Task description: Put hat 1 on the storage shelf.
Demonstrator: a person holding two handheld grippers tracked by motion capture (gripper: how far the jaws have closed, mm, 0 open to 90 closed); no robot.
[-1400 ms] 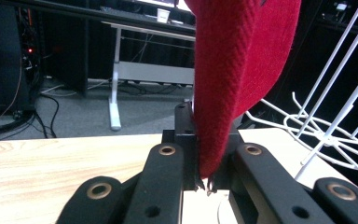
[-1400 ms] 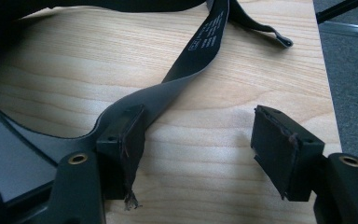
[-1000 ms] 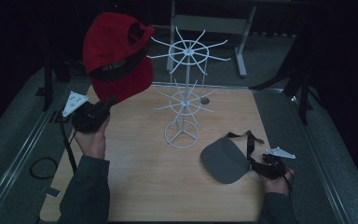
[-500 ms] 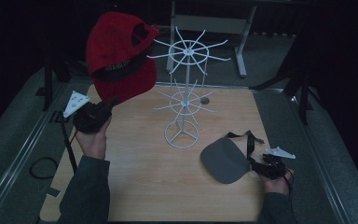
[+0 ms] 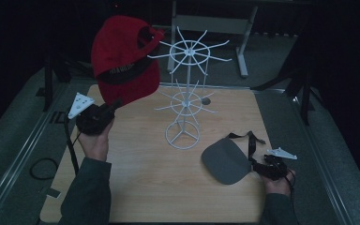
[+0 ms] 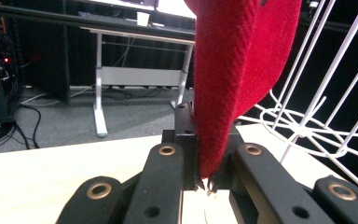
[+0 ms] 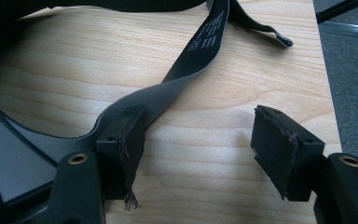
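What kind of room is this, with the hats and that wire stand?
Probably a workshop or lab: a wooden tabletop with a white wire rack, a metal-legged desk behind, and cables on the grey floor.

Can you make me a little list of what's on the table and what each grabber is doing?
table: wooden table
stand: white wire rack, upright in the middle of the table
red thing: red cap, held up in the air left of the rack's top ring
grey thing: grey visor, lying flat at the right, with a black strap
left gripper: shut on the red cap's edge
right gripper: open, low over the table beside the visor, one jaw by the strap
cap on the rack: not yet
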